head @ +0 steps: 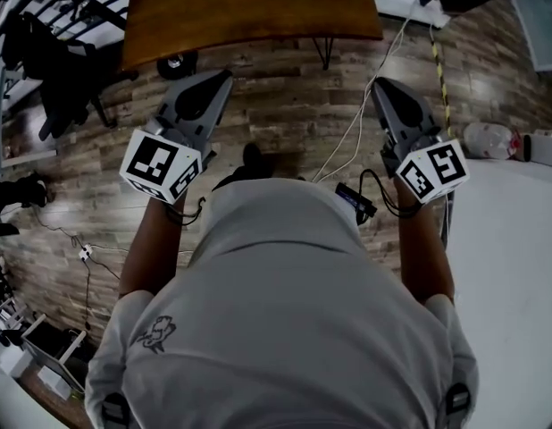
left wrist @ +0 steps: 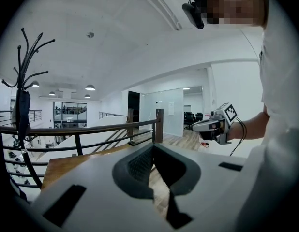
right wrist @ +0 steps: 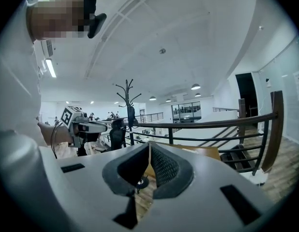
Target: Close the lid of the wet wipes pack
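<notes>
No wet wipes pack shows in any view. I hold both grippers out in front of my chest, above a wood-plank floor. My left gripper (head: 224,77) points toward the wooden table (head: 249,7); its jaws meet at the tip with nothing between them (left wrist: 153,146). My right gripper (head: 380,85) is level with it on the right, and its jaws are also shut and empty (right wrist: 149,144). Each gripper view shows the other gripper off to the side: the right gripper (left wrist: 195,127) and the left gripper (right wrist: 103,124).
The wooden table stands just ahead on thin dark legs. A white cable (head: 356,123) runs across the floor between the grippers. A black coat stand (left wrist: 23,95) and a metal railing (left wrist: 91,129) stand behind the table. A white surface (head: 508,266) lies at the right.
</notes>
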